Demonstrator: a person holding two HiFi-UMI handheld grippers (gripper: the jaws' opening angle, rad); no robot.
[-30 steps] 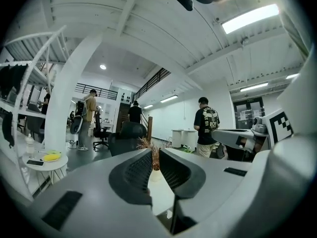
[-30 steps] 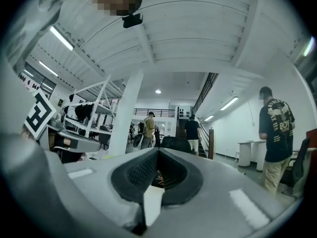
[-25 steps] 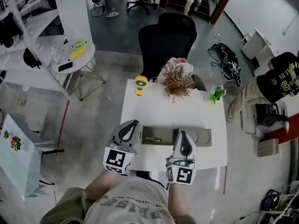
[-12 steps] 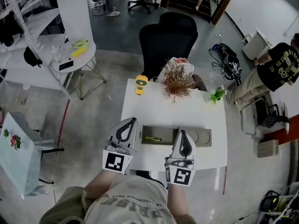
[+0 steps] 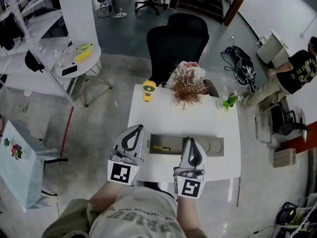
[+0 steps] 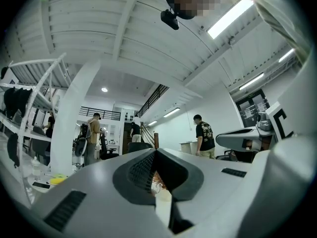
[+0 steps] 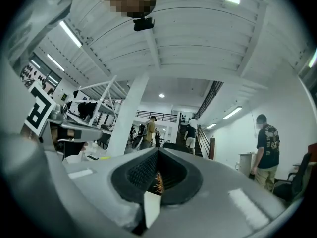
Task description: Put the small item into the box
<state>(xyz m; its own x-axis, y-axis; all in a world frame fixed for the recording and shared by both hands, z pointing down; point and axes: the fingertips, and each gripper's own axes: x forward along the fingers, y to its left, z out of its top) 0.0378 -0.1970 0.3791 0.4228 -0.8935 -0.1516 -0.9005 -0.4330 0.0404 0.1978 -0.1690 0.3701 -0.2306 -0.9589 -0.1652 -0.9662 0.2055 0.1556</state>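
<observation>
The head camera looks steeply down on the bench (image 5: 158, 114); cameras on the left claw (image 5: 134, 131) and right claw (image 5: 191, 144) peer close along their jaws, tilted upward — all share the dried plant (image 5: 188, 86).

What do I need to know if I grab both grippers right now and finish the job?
Left gripper: shut, empty, just left of the box.
Right gripper: shut, empty, at the middle of the box's near side.
Small item: yellow-green, lying inside the grey box on the white table.
Done: the item looks to be in the box.
Left: probably nothing more than drawing the grippers back; check first.
</observation>
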